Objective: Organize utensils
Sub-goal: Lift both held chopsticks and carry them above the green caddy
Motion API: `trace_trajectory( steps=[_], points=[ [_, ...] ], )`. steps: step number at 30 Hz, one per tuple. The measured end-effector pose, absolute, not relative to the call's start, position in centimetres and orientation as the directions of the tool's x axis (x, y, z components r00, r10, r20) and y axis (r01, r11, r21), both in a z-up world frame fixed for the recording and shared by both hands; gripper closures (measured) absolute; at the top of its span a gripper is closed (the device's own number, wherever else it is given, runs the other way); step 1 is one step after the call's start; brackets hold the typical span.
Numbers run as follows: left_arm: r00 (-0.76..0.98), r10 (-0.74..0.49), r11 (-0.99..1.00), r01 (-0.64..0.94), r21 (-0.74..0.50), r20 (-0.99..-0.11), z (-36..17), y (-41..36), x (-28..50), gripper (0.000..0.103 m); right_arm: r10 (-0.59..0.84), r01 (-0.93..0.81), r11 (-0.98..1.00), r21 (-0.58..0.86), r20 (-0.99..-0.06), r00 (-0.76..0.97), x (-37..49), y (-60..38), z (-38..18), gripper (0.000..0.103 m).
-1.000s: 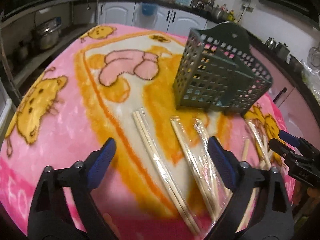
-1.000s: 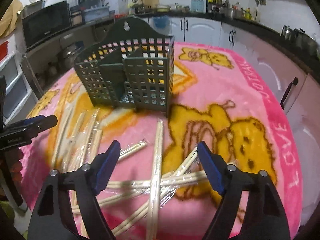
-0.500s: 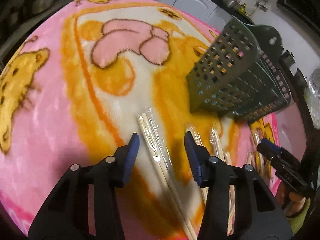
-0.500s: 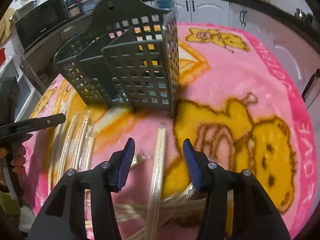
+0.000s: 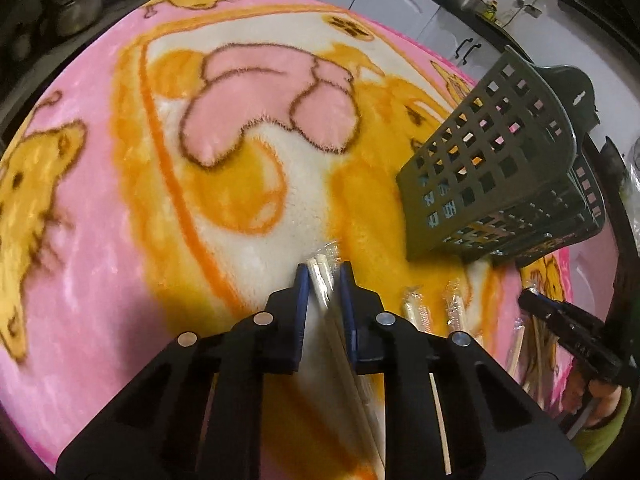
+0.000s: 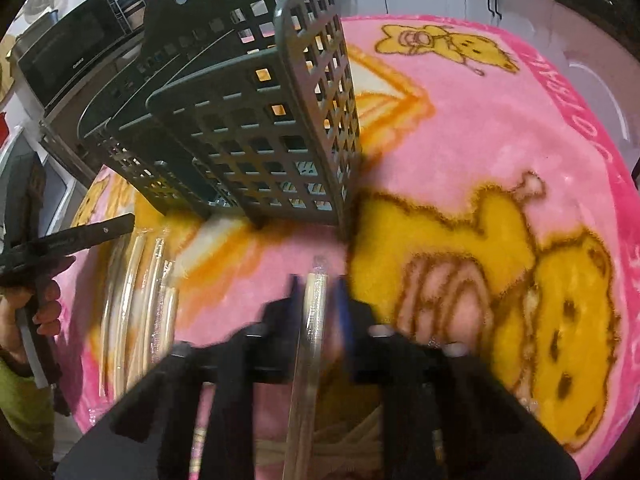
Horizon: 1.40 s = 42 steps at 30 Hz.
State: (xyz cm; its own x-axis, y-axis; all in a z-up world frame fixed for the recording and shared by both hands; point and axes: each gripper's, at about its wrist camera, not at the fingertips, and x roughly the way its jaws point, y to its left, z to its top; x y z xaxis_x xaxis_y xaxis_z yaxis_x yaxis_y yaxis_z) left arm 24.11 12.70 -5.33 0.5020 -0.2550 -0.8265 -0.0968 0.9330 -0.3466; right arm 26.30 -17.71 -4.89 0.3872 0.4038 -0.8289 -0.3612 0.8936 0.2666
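Left gripper (image 5: 324, 280): pinched on a wrapped chopstick pair (image 5: 322, 270) low over the blanket (image 5: 100, 240).
Right gripper (image 6: 318, 292): blurred, closing round another wrapped pair (image 6: 314, 308).
Basket (image 6: 256, 128): just ahead, apparently empty.
Left: several pairs (image 6: 132, 280) lying loose; none binned yet.

Blanket border (image 6: 576, 92), far right: I read pink letters on the pink edge, roughly "JOTAIL", only partly legible.
Microwave (image 6: 68, 68), far left: I saw a small brand mark on its door, too small to read.
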Motion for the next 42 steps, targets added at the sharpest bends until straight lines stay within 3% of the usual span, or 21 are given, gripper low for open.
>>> trace_trajectory(
  steps=[9, 26, 42],
  points=[
    [0.577, -0.245, 0.943, -0.046, -0.331, -0.779, -2.5, 12.1, 22.5, 0.096, 0.446, -0.410, 0.875, 0.259, -0.759, 0.474, 24.1, -18.0, -0.8, 0.094],
    [0.803, -0.312, 0.940, 0.181, -0.290, -0.508, 11.3, 6.5, 19.1, 0.100, 0.484, -0.457, 0.870, 0.187, -0.505, 0.715, 19.0, -20.3, 10.2, 0.097],
    [0.882, -0.311, 0.943, 0.239, -0.233, -0.355, 19.1, 3.5, 20.7, 0.100, 0.492, -0.459, 0.871, 0.176, -0.347, 0.799, 18.9, -21.2, 15.6, 0.097]
  ],
)
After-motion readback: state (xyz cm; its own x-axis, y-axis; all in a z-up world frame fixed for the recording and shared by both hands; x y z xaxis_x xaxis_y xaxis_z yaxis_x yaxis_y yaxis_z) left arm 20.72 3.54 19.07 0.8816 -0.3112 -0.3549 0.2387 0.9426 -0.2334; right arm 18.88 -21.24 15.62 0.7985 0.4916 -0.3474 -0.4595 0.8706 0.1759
